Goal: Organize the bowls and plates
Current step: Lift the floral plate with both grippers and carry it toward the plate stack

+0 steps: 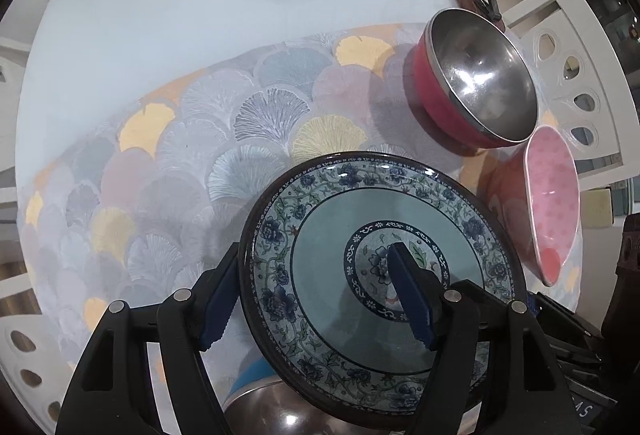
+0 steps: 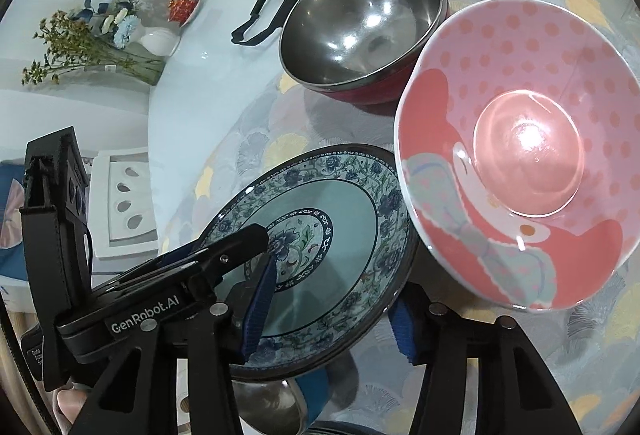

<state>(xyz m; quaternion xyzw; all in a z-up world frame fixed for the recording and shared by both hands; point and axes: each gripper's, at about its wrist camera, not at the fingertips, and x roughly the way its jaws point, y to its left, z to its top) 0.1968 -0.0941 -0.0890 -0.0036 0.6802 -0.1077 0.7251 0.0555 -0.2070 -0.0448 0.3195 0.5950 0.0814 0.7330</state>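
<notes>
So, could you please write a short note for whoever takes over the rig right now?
Left gripper: straddles the floral plate at its rim, one finger outside and one over the centre. Grip unclear.
Right gripper: also straddles that plate's rim. Grip unclear.
Things: the plate is above a blue-sided steel bowl. The red steel bowl is upright on the patterned mat. The pink dotted bowl is tilted beside the plate, and its support is not visible.
Done: nothing clearly stacked yet.
Left: confirm the hold on the plate, then sort the plate and bowls.
</notes>
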